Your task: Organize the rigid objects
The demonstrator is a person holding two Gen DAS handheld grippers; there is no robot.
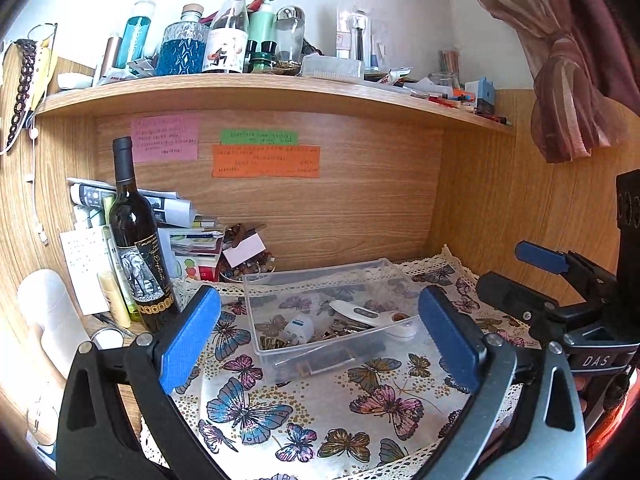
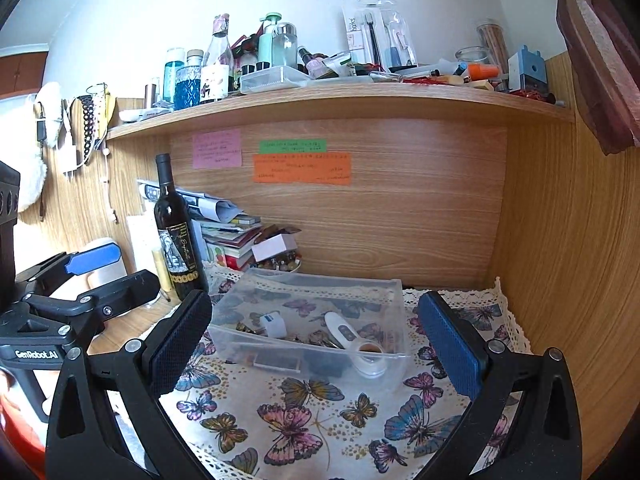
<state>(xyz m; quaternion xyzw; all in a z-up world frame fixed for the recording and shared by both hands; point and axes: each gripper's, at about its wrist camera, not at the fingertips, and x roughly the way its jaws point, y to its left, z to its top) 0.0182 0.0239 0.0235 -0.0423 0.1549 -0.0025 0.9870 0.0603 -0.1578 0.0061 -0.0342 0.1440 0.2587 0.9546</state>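
On the butterfly cloth (image 1: 280, 412), both grippers hang spread wide and empty before the clear box (image 1: 320, 312).

The left gripper (image 1: 320, 336) and right gripper (image 2: 316, 348) frame the box at 12 o'clock; it holds one white thermometer (image 2: 344, 330), one small white bottle (image 1: 299, 327) and keys. A wine bottle (image 1: 136, 240) stands at 10 o'clock. Three paper notes (image 1: 266, 160) hang behind, writing unreadable. The left gripper's body reads "GenRobot.AI".
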